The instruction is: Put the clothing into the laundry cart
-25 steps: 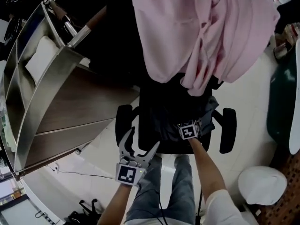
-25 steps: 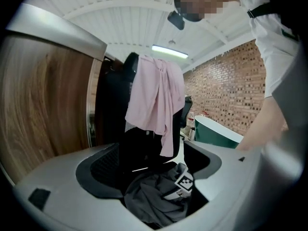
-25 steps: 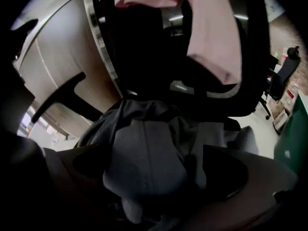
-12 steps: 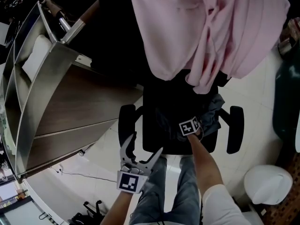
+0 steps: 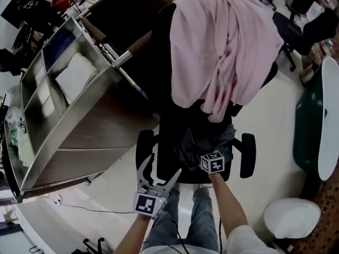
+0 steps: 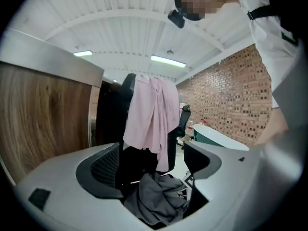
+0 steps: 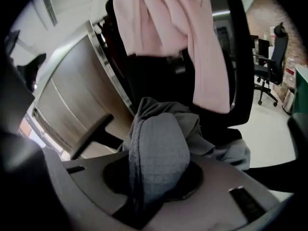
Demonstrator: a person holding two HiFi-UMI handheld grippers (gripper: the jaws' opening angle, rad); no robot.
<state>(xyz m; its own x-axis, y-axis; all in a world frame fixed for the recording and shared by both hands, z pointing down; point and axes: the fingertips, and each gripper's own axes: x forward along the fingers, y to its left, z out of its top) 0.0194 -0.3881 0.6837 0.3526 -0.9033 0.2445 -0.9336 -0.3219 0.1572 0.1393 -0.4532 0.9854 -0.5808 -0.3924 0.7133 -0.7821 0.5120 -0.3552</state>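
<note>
Head view: my left gripper point(image 5: 160, 168) near, left of office chair point(image 5: 248, 155), fingers spread. My right gripper point(image 5: 206, 153) buried in grey garment point(image 5: 196, 142) on chair seat. Pink garment point(image 5: 222, 52) draped over backrest. Laundry cart point(image 5: 79, 126) far left.

Left gripper view: jaws apart, nothing between pads; grey garment lies beyond.

Right gripper view: jaws closing, pinching fold of grey garment.
</note>
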